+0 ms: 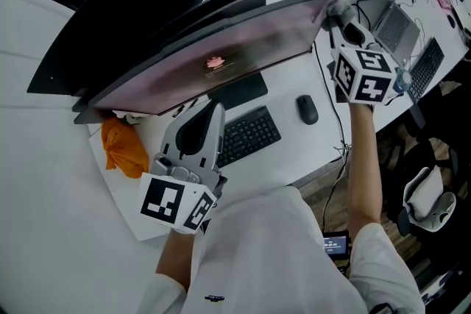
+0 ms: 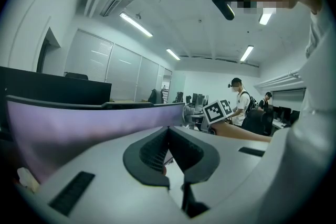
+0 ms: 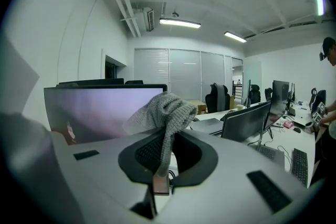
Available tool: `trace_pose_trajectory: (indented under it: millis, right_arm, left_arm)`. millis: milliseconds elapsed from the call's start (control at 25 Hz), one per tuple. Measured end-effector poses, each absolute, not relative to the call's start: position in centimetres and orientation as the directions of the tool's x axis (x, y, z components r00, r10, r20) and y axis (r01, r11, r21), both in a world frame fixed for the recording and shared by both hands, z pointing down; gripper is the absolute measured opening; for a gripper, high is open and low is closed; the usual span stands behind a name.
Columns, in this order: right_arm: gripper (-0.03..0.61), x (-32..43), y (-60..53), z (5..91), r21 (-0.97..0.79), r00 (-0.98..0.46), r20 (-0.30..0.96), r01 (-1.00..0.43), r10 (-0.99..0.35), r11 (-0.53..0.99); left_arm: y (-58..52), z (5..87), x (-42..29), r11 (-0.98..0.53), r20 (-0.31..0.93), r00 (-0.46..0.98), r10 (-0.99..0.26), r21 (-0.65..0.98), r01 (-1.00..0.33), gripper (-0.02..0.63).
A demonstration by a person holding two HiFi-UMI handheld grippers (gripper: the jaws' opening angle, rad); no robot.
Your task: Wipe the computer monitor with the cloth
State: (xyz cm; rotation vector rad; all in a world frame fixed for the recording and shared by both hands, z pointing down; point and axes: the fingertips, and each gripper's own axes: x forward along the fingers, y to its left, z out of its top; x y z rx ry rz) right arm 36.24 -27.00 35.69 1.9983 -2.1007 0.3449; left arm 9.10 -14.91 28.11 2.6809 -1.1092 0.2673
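Observation:
A wide curved monitor (image 1: 221, 55) with a pale pink screen stands across the desk. My right gripper (image 1: 335, 17) is shut on a grey knitted cloth (image 1: 341, 2), held at the screen's upper right corner. In the right gripper view the cloth (image 3: 164, 108) bunches out over the jaws of the right gripper (image 3: 167, 139), with the monitor (image 3: 100, 107) to its left. My left gripper (image 1: 214, 108) is shut and holds nothing, its tips just below the monitor's lower edge. In the left gripper view the left gripper (image 2: 169, 136) points past the monitor (image 2: 89, 126).
A black keyboard (image 1: 246, 134) and a mouse (image 1: 307, 109) lie on the white desk (image 1: 287, 151) below the screen. An orange cloth (image 1: 124, 147) sits at the left. A laptop (image 1: 394, 26) and another keyboard (image 1: 427, 66) are to the right. Two people (image 2: 241, 102) stand far off.

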Motion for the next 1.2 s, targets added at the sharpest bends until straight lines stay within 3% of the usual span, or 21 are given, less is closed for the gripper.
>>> trace_pose_trajectory:
  millis: [480,1200]
  right_arm:
    - [0.029,37.6,-27.5,41.3,-0.044,-0.074,0.4,-0.997,-0.914,0.062]
    - [0.028,37.2,-28.8,48.8,0.05,-0.155,0.513,-0.976,-0.844,0.21]
  left_arm:
    - [-15.2,29.9,10.9,-0.692,0.299,0.697,-0.652,0.142,-0.708,0.018]
    - [-16.2,32.3,11.8,-0.669,0.351,0.68,-0.644,0.171,-0.723,0.018]
